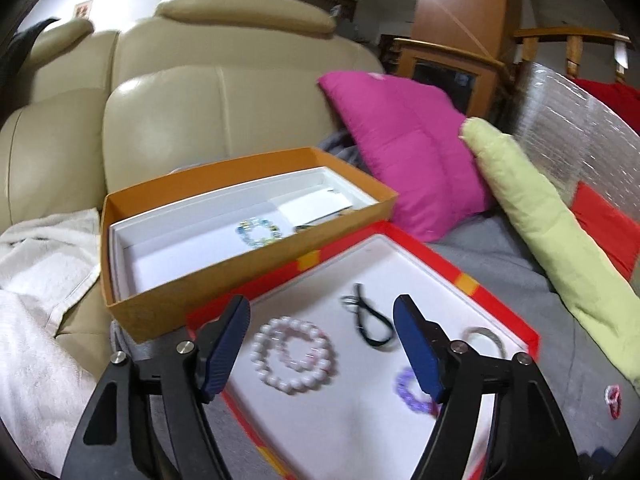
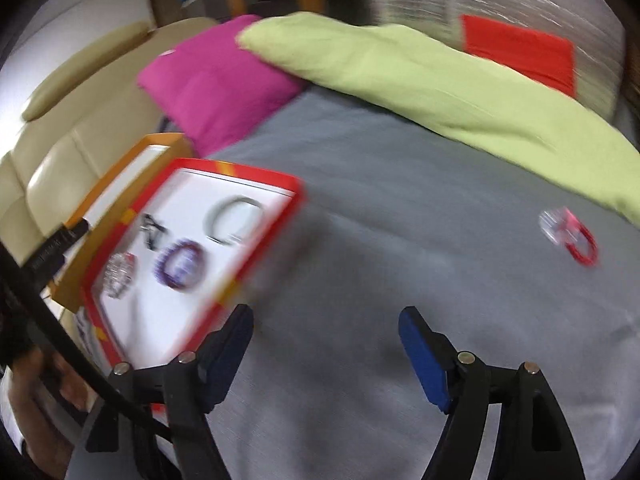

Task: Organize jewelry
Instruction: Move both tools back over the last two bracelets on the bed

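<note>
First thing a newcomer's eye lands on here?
Probably the red-rimmed tray of bracelets straight ahead of the open left tool, with the white bead bracelet at its middle. Behind the tray sits the orange box; a red bracelet lies alone on the grey cloth, right of the tray.

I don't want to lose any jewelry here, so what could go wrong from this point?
The red and clear bracelet lies loose on the grey blanket, outside both boxes, so it could get overlooked or snagged. The red-rimmed tray sits on soft bedding; a push from the open left gripper might tip it and scatter the white bead bracelet.
</note>
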`<state>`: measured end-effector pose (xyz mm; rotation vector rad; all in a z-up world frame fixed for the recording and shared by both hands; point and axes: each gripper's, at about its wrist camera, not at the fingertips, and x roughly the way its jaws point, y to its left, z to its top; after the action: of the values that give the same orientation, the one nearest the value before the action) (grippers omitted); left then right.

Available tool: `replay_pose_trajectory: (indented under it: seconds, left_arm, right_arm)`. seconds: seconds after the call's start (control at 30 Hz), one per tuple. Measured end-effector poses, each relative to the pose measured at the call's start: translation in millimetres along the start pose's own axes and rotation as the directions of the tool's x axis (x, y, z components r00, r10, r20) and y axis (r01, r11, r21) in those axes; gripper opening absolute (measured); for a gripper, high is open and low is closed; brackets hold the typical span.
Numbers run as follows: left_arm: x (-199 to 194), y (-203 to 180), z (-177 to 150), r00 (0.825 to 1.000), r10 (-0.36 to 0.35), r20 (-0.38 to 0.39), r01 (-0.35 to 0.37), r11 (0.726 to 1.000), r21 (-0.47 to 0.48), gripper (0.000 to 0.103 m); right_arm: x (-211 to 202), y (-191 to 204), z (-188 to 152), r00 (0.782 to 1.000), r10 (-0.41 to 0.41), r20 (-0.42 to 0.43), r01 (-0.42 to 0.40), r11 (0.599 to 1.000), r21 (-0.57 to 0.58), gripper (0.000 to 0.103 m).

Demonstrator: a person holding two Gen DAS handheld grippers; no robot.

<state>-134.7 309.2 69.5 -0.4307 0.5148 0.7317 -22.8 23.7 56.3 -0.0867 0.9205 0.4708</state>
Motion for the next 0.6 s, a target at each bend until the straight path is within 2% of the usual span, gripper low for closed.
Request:
replay_pose_trajectory:
  seconds: [0.17, 0.37, 0.5, 0.6]
  left_arm:
    - [-15.1, -42.6, -11.3, 0.999, -0.043, 0.025, 0.040, 0.992, 0.116, 0.075]
    - [-27.8, -86.4, -28.2, 0.994, -0.105, 0.018, 0.097, 0.963, 0.253, 0.076]
    - [-31.6, -117.6, -44.6, 0.985, -0.169, -0.027, 0.168, 0.919, 0.357, 0.076]
    - [-36.8, -137.9, -58.1, 0.980, -0.196, -0.040, 0.193, 0.876, 0.442, 0.076]
  right_arm:
    - [-18.5, -69.0, -43.1, 0.998, -0.061, -0.023, 0.063, 0.992, 0.107, 0.078]
    - [-31.8, -135.6, -64.6, 0.995, -0.089, -0.038, 0.095, 0.972, 0.215, 0.078]
    - [-39.2, -173.1, -56.9, 0.994, -0.108, -0.020, 0.109, 0.947, 0.302, 0.078]
    - [-40.0, -203.5, -40.9, 0.991, -0.136, -0.015, 0.131, 0.914, 0.383, 0.078]
